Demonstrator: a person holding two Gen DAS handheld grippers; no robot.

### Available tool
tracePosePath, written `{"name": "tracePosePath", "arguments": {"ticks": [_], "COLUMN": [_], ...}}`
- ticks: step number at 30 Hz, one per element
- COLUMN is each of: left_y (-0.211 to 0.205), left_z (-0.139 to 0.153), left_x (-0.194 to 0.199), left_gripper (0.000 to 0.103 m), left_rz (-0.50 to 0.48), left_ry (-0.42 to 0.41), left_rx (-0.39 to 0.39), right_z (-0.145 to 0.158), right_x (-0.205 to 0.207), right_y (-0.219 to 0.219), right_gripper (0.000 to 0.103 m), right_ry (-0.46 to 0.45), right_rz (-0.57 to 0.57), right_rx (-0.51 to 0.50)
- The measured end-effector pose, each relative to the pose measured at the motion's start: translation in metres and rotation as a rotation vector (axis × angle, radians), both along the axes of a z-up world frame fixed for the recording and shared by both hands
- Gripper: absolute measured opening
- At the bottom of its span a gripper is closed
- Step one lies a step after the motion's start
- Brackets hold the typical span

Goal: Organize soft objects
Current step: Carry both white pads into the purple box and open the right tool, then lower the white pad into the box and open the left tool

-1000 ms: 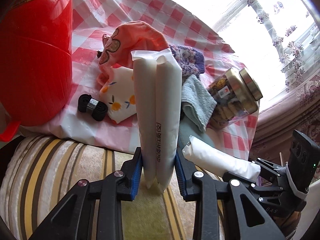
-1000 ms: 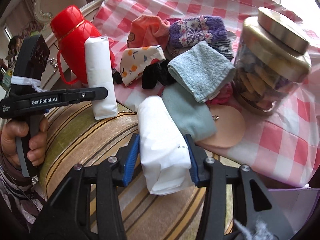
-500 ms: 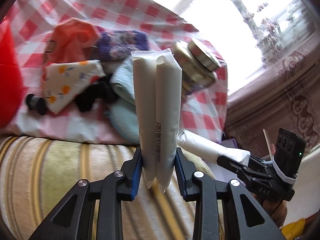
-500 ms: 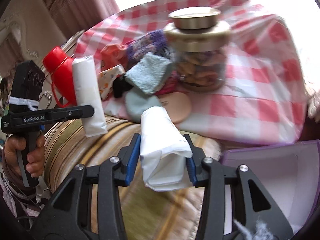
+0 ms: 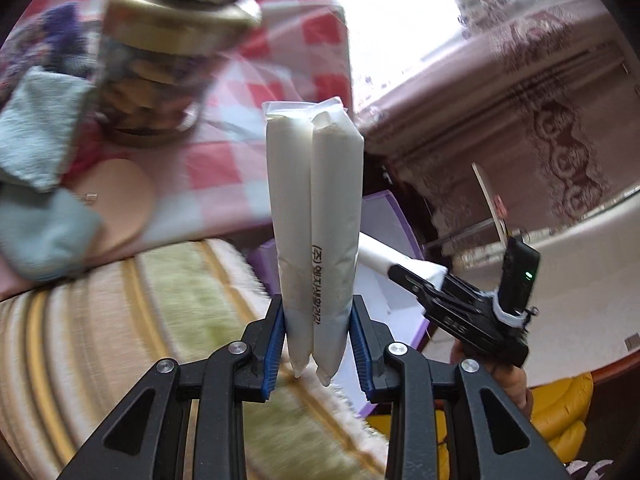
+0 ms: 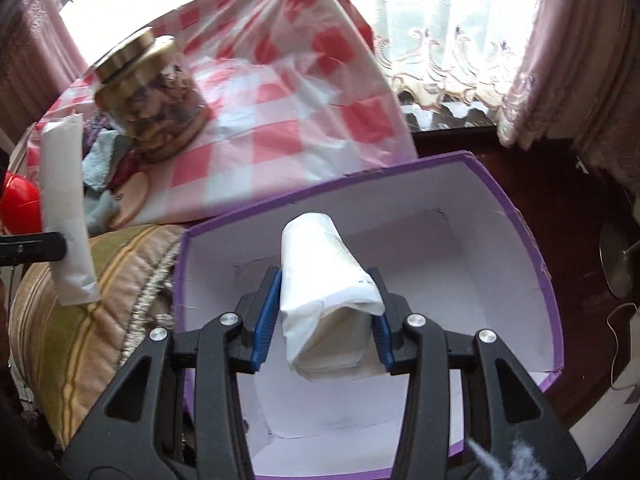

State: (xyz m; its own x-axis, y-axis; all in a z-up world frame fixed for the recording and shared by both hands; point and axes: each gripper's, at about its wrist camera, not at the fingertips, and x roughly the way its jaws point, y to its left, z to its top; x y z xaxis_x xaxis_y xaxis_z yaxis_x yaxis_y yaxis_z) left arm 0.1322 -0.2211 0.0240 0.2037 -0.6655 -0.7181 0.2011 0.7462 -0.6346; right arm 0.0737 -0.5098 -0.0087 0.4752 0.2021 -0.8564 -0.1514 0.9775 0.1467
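Tools first. Right tool (image 6: 322, 326): blue pads pinch a white wrapped pack (image 6: 326, 280) at its near end; pack tilts away and hangs over the open purple box (image 6: 516, 216), above its white inside, not touching the floor of it. Left tool (image 5: 318, 346): blue pads clamp the lower end of a tall white twin-lobed pack (image 5: 314, 216) with black print down one lobe; pack stands upright out of the pads.

Left view, to the right: the other tool with its pack, a person's hand on the grip below it, box corner behind.

Outward from the left tool: striped cushion (image 5: 120, 320) under it, blurred. Beyond that the red-and-white checked cloth (image 5: 224, 160) on the tabletop. On the cloth a glass jar (image 6: 154, 108) with a gold lid, cookies inside. Just beside the jar, pale blue folded towels (image 5: 32, 132); a round peach-coloured pad (image 5: 120, 200) lies flat near the cloth's edge. Purple knitted piece (image 5: 60, 24) behind the towels, blurred.

Right view, far left edge: part of a red flask (image 6: 18, 204). Lace curtain and window behind the box.
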Motion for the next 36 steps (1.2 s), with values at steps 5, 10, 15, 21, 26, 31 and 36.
{"name": "tracePosePath", "arguments": {"ticks": [5,10,15,21,26,31,36], "left_y": [-0.058,-0.106,-0.147,-0.176,-0.195,-0.216,-0.232], "left_z": [-0.021,-0.043,-0.065,-0.097,-0.121,-0.140,-0.151], "left_x": [0.008,0.016,0.017,0.025,0.026,0.030,0.039], "left_gripper": [0.032,0.032,0.032,0.032,0.032,0.032,0.033], "left_rz": [-0.130,-0.206,-0.253,-0.238,-0.140,-0.046,0.030], "left_ry": [0.096,0.176,0.232,0.349,0.425,0.460,0.428], "left_rx": [-0.002,0.040,0.103,0.132,0.143,0.131,0.135], "right_z": [-0.030,-0.052,-0.085,-0.083,-0.041,-0.006,-0.013], "right_x": [0.019,0.040,0.059,0.043,0.008,-0.022,-0.017], "right_y": [-0.039,-0.059,-0.076,-0.091,-0.107,-0.130,-0.145], "right_gripper": [0.046,0.047,0.054,0.071,0.077,0.082,0.082], "right_ry": [0.065,0.115,0.212,0.215,0.098,-0.002,0.008], "right_rz": [-0.089,-0.145,-0.178,-0.199,-0.253,-0.353,-0.376], "right_rx": [-0.064,-0.106,-0.159,-0.145,-0.131,-0.091,-0.073]}}
